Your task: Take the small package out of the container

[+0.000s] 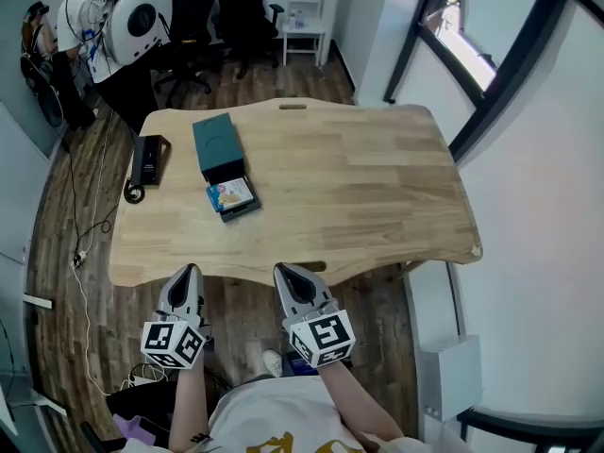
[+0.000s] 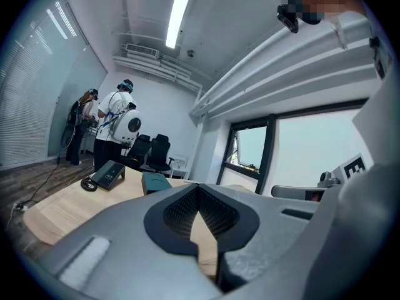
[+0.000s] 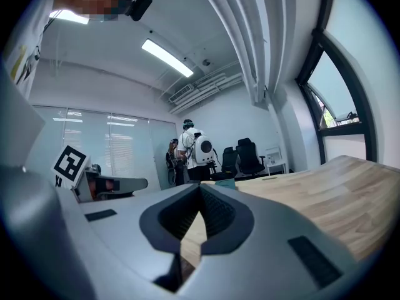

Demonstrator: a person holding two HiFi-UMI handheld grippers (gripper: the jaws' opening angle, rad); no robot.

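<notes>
A teal container (image 1: 215, 144) lies on the left part of the wooden table (image 1: 377, 187), its black tray slid out toward me. In that tray rests the small colourful package (image 1: 231, 194). My left gripper (image 1: 187, 274) and right gripper (image 1: 285, 274) hover side by side just off the table's near edge, well short of the container. Both are shut with nothing between the jaws. The left gripper view has its closed jaws (image 2: 199, 197) aimed over the tabletop toward the teal container (image 2: 155, 181). The right gripper view shows its closed jaws (image 3: 200, 197) and the container (image 3: 225, 182) far off.
A black device (image 1: 149, 159) with a coiled cable sits at the table's left edge. Office chairs (image 1: 226, 12), a white side table (image 1: 304, 26) and people in white (image 1: 104, 17) are beyond the far side. A window wall (image 1: 491, 74) runs along the right.
</notes>
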